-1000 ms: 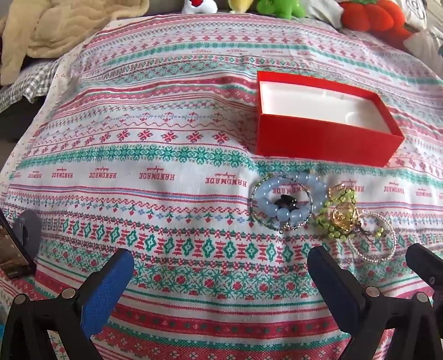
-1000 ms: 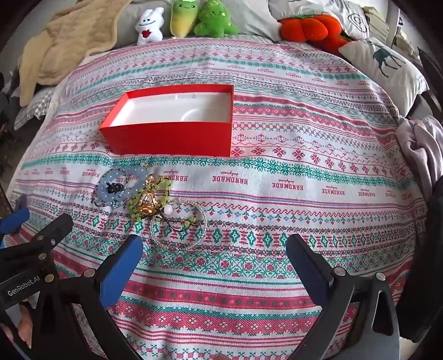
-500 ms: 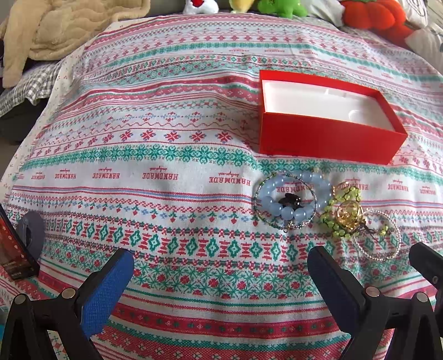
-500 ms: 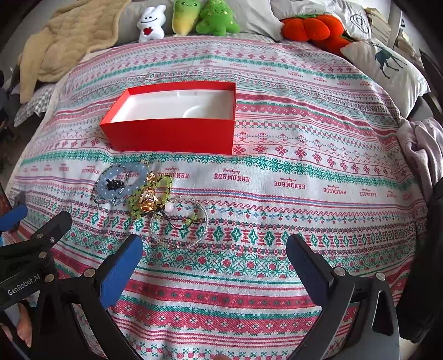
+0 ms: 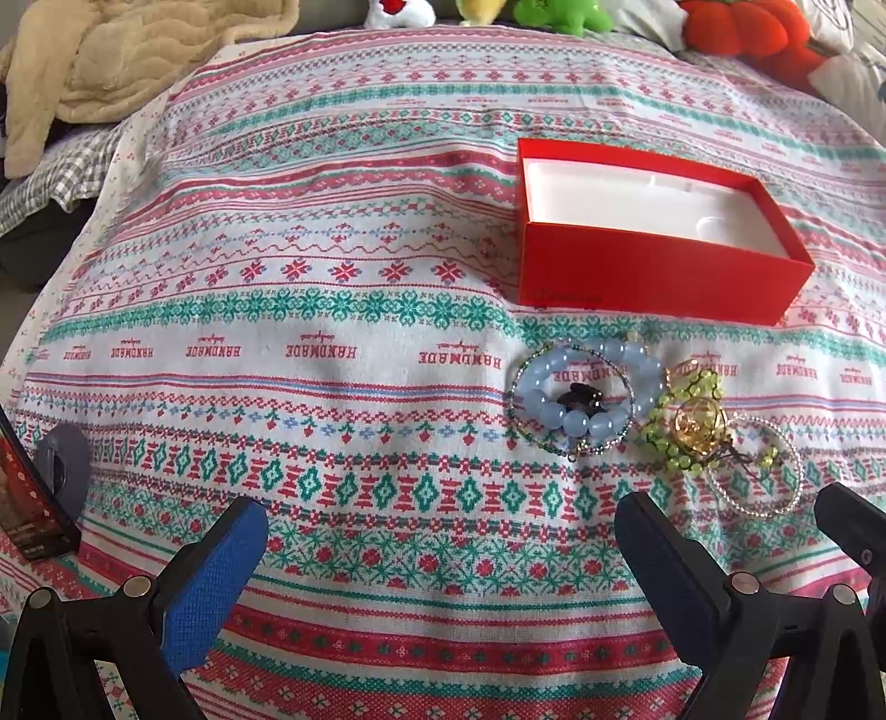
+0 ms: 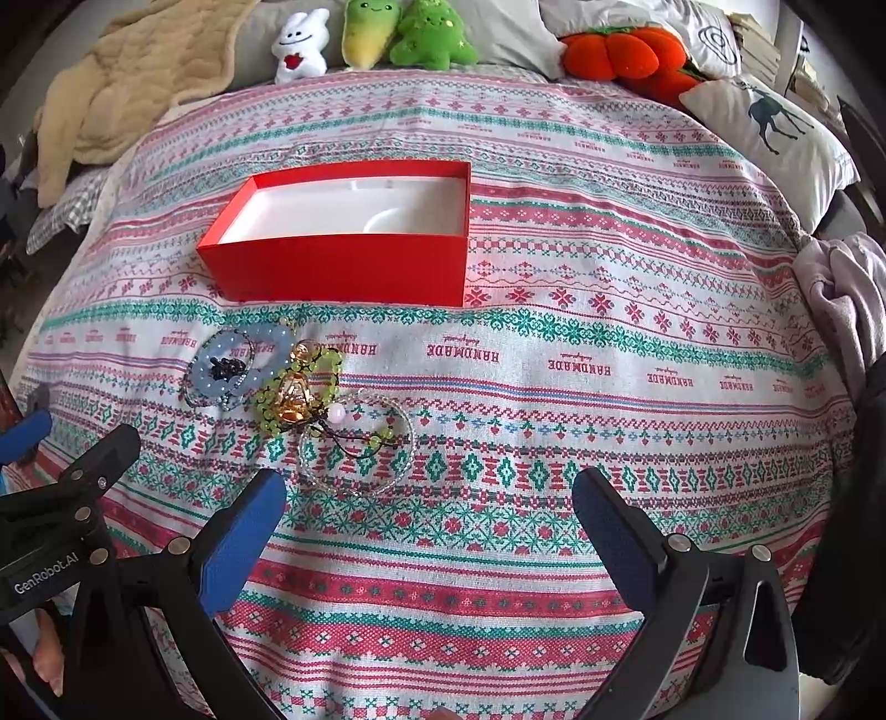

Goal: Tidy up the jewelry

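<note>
A red box (image 5: 653, 277) with a white lining lies open and empty on the patterned cloth; it also shows in the right wrist view (image 6: 343, 266). In front of it lies a cluster of jewelry: a blue bead bracelet (image 5: 576, 401) (image 6: 235, 365), a green bead bracelet with a gold charm (image 5: 692, 423) (image 6: 296, 393), and a clear bead bracelet (image 5: 758, 471) (image 6: 360, 443). My left gripper (image 5: 443, 559) is open and empty, below and left of the jewelry. My right gripper (image 6: 429, 531) is open and empty, just below the clear bracelet.
Plush toys (image 6: 376, 33) and an orange plush (image 6: 626, 52) line the far edge. A beige blanket (image 6: 127, 83) lies at the back left, a deer pillow (image 6: 775, 133) at the right. A dark object (image 5: 27, 487) sits at the cloth's left edge.
Both grippers have moved slightly forward toward the jewelry and box. Both stay open; nothing on the cloth has moved.
</note>
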`<state>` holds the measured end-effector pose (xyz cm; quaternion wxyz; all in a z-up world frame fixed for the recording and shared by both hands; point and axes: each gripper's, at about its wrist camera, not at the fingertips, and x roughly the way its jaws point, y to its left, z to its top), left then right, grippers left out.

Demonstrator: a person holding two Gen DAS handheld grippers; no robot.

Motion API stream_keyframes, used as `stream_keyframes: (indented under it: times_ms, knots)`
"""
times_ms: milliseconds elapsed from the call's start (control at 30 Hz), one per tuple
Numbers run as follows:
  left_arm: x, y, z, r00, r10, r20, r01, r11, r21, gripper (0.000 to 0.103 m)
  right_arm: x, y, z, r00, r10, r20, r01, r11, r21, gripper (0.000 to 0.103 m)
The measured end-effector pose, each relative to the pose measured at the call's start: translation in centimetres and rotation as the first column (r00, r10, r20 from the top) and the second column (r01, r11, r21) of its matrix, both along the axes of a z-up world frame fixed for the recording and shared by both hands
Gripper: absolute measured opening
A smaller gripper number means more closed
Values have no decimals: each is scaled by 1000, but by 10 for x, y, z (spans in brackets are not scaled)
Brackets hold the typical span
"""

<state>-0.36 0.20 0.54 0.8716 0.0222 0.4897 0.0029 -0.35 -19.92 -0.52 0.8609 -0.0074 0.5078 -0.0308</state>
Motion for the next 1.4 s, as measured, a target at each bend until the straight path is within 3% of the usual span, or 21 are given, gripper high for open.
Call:
stream_keyframes:
  times_ms: [1067,1400]
  knots:
    - [-3,1,-3,1000,-10,5,10,1000,16,103,-2,2,-2,1000,0,3,0,1000,-9,103]
    - [-1,2,5,998,-53,15,54,998,-23,103,1,0,1,1000,-6,5,6,1000,-21,103]
